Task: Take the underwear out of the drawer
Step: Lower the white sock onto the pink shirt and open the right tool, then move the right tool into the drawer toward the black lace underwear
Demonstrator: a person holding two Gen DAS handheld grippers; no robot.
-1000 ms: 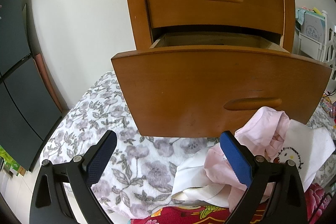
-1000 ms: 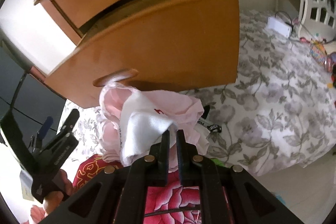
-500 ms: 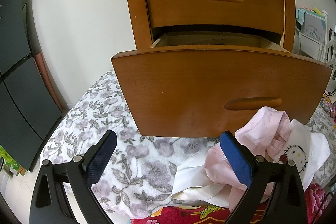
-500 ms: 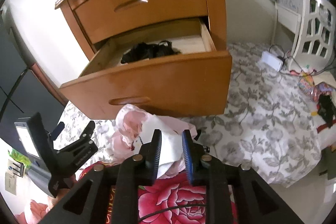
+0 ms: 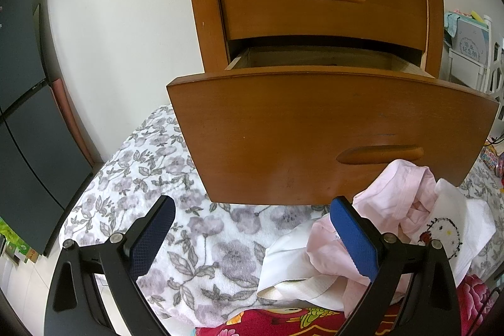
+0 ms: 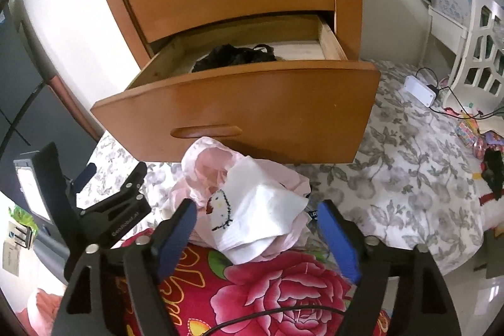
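A wooden nightstand has its lower drawer (image 6: 252, 103) (image 5: 330, 134) pulled out. A dark garment (image 6: 236, 57) lies inside it. On the bedding below the drawer front rests a heap of pink and white underwear (image 6: 249, 207) (image 5: 403, 225), one white piece with a cartoon cat face. My right gripper (image 6: 256, 224) hangs just above that heap, its jaws opening wide, the pads clear of the cloth. My left gripper (image 5: 252, 216) (image 6: 110, 181) stands open to the left of the heap, nothing between its fingers.
A grey floral blanket (image 6: 393, 166) covers the bed, with a red rose blanket (image 6: 283, 282) nearest me. A white power strip (image 6: 420, 90) with cables and a white chair (image 6: 475, 49) sit at the right. A dark cabinet (image 5: 28, 131) stands at the left.
My right gripper, which pinched the white underwear a second ago, has spread its jaws and risen; the cloth now lies on the heap. The left gripper has not moved.
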